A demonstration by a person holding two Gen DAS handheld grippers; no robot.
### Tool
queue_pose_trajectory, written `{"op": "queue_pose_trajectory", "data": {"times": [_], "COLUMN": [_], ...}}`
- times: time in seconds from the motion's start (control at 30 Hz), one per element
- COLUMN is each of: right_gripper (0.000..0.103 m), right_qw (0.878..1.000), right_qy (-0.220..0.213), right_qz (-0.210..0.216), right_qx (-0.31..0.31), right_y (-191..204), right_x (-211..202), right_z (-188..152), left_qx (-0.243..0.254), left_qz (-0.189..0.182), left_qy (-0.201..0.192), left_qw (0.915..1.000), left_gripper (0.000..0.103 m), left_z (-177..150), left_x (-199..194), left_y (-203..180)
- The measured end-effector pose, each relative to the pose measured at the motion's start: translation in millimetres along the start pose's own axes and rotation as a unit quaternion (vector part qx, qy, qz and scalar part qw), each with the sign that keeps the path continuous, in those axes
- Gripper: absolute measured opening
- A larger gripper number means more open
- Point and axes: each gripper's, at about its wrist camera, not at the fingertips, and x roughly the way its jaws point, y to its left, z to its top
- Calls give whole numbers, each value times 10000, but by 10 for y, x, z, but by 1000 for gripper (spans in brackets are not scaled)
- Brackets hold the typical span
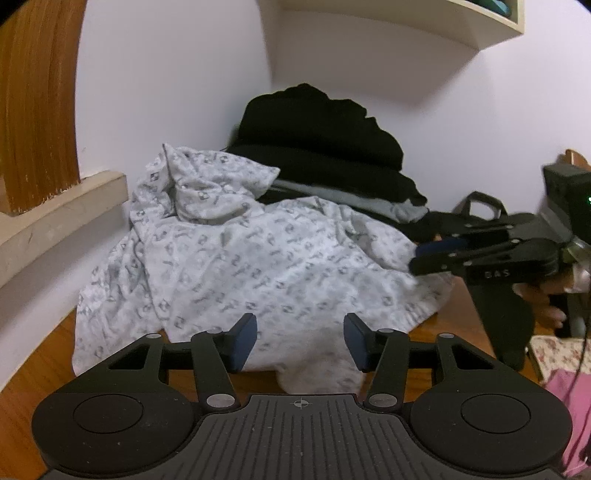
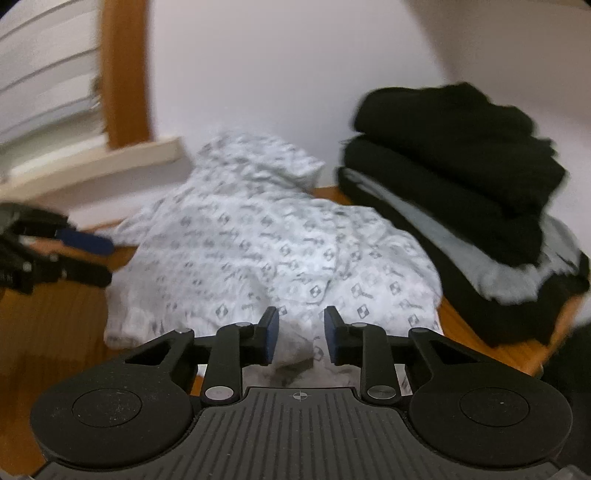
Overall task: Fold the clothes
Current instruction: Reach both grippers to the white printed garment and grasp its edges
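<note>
Shelf (image 1: 480, 29) only in left view; blinds (image 2: 44, 74) only in right.

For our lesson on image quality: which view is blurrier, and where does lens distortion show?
Right wrist view: blurred throughout, patterned garment and black stack smeared. Left wrist view: sharper; fisheye bends the wooden frame and shelf.

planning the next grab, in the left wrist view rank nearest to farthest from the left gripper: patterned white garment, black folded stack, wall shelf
1. Patterned white garment, just ahead of the left gripper.
2. Black folded stack, behind it, against the wall.
3. Wall shelf, high up, upper right.
</note>
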Motion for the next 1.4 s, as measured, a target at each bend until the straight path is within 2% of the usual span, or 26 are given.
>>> {"op": "queue_pose_trajectory", "data": {"times": [0.17, 0.3, 0.37, 0.4, 0.5, 0.57, 0.63, 0.67, 0.7, 0.73, 0.8, 0.9, 0.93, 1.07, 1.13, 1.17, 1.2, 1.23, 1.4], "right_gripper": [28, 30, 36, 42, 49, 49, 46, 40, 20, 12, 7, 6, 6, 6, 6, 6, 6, 6, 6], "right_qw": [9958, 9882, 9840, 9820, 9762, 9731, 9717, 9726, 9746, 9766, 9812, 9816, 9817, 9806, 9798, 9793, 9787, 9779, 9739], "right_qy": [72, 91, 74, 59, 25, 15, 16, 37, 70, 32, -200, -659, -790, -1099, -1174, -1200, -1214, -1226, -1312], "right_qz": [775, 1112, 1225, 1247, 1191, 850, 627, 618, 683, 721, 738, 928, 903, 805, 745, 735, 750, 769, 892], "right_qx": [-491, -1046, -1291, -1420, -1812, -2140, -2276, -2241, -2134, -2025, -1774, -1531, -1480, -1412, -1438, -1454, -1475, -1509, -1624], "right_y": [-54, 16, 61, 87, 185, 271, 303, 294, 266, 233, 163, 70, 51, 27, 42, 55, 73, 94, 219], "right_x": [2, -41, -79, -98, -141, -98, -16, 33, 82, 101, 74, -73, -123, -248, -282, -293, -307, -322, -424], "right_z": [-7, -74, -136, -169, -290, -350, -347, -316, -260, -192, -13, 329, 443, 826, 950, 993, 1020, 1037, 1093], "left_qx": [-151, -38, 36, 121, 364, 472, 439, 364, 307, 275, 213, 99, 16, -179, -275, -327, -382, -443, -789], "left_qz": [433, 804, 906, 972, 1179, 1353, 1451, 1467, 1488, 1515, 1570, 1642, 1646, 1553, 1535, 1530, 1532, 1544, 1448], "left_qy": [54, 160, 237, 279, 412, 525, 527, 498, 457, 397, 276, 105, 69, 8, -56, -96, -150, -225, -621], "left_qw": [9989, 9966, 9956, 9948, 9915, 9883, 9870, 9872, 9873, 9873, 9870, 9863, 9863, 9877, 9878, 9876, 9873, 9868, 9844], "left_gripper": [58, 66, 68, 68, 62, 55, 43, 42, 40, 40, 40, 43, 46, 45, 36, 28, 11, 6, 3], "left_z": [-105, -204, -230, -231, -226, -202, -184, -165, -143, -117, -64, 16, 45, 112, 122, 125, 129, 132, 194], "left_x": [-80, -46, 27, 79, 235, 341, 379, 377, 370, 355, 324, 284, 284, 318, 296, 280, 251, 200, -192], "left_y": [-220, -442, -549, -588, -690, -692, -661, -633, -612, -602, -583, -550, -531, -478, -457, -444, -428, -406, -240]}}
